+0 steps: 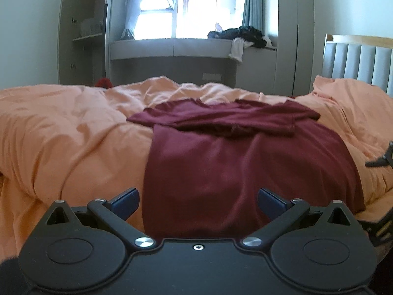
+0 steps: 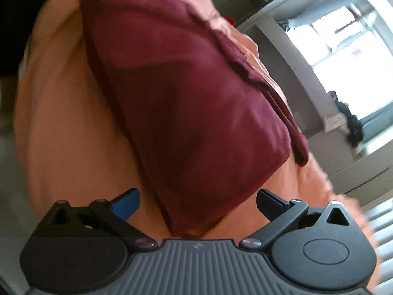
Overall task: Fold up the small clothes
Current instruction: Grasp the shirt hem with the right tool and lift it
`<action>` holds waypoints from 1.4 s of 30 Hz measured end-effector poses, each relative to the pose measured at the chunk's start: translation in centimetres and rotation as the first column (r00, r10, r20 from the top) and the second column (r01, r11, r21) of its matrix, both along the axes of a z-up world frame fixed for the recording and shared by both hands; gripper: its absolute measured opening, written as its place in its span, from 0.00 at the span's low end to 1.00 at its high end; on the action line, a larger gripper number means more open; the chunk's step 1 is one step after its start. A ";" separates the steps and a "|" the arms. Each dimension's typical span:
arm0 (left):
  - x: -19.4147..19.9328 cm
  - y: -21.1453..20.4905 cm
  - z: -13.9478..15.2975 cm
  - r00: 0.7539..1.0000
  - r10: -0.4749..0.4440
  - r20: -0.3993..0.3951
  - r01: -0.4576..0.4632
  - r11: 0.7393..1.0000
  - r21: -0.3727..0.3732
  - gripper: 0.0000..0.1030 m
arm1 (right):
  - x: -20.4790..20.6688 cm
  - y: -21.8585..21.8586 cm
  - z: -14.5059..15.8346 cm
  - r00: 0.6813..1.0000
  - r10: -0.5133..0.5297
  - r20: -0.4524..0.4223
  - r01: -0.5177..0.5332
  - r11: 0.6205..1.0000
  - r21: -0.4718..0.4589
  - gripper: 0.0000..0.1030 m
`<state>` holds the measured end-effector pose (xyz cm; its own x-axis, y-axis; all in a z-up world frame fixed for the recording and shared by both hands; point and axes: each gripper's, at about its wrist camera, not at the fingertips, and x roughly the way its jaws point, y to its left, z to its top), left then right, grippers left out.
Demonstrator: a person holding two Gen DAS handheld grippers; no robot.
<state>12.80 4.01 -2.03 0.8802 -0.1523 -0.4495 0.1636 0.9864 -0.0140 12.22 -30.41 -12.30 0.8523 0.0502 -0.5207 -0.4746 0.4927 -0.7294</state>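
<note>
On the orange duvet (image 1: pixel 61 127) your maroon shirt (image 1: pixel 245 167) lies partly folded, sleeves tucked across its far end, hem draping toward you. Your left gripper (image 1: pixel 198 202) and right gripper (image 2: pixel 198 202) both hover spread wide and empty near its near edge. The bedding is soft and rumpled: pinch too deep and you may grab duvet with cloth, dragging the sleeve fold loose
</note>
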 end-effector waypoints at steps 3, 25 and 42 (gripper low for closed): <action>-0.3 0.0 -0.5 1.000 0.009 -0.008 -0.009 1.000 0.006 1.00 | 0.6 0.9 -2.2 0.999 0.004 0.040 0.001 0.993 -0.122 1.00; -3.8 -2.3 -1.5 0.989 -0.103 0.104 0.084 0.982 0.169 1.00 | -1.0 0.7 -2.3 0.970 0.154 0.187 -0.121 0.977 -0.176 0.07; -0.6 -9.3 -5.2 0.987 -0.038 0.157 -0.036 0.897 0.441 0.99 | -5.4 -2.0 7.1 0.959 0.058 0.279 -0.110 0.978 0.175 0.05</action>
<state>12.17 -5.33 -7.19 0.9447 0.0283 -0.3266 0.1283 0.8848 0.4479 6.80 -32.44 -5.20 0.9482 0.2016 -0.2453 -0.3175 0.5991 -0.7350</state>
